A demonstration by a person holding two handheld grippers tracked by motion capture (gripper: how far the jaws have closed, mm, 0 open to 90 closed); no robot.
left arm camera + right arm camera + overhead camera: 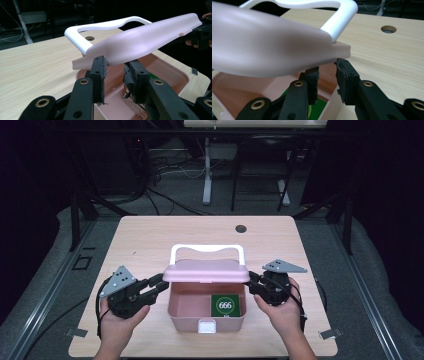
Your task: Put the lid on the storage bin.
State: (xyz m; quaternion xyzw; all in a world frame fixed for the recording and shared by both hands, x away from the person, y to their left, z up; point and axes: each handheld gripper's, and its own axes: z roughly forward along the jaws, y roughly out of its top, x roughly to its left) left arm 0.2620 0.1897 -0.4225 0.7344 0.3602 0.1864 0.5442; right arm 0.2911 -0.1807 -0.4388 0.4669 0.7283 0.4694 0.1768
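Lid half raised over the pink box

Left gripper jaws narrow, empty under the pink lid; right gripper jaws part-open, empty; box not yet fully opened.

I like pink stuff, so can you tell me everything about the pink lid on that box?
The pink lid looks like smooth, slightly shiny plastic with rounded edges. A white loop handle stands up along its back edge. The lid is raised and roughly level above the open pink box, so the inside shows. The left gripper meets its left end and the right gripper its right end. In both gripper views the lid's rim sits just above the black pads; a firm pinch cannot be told.
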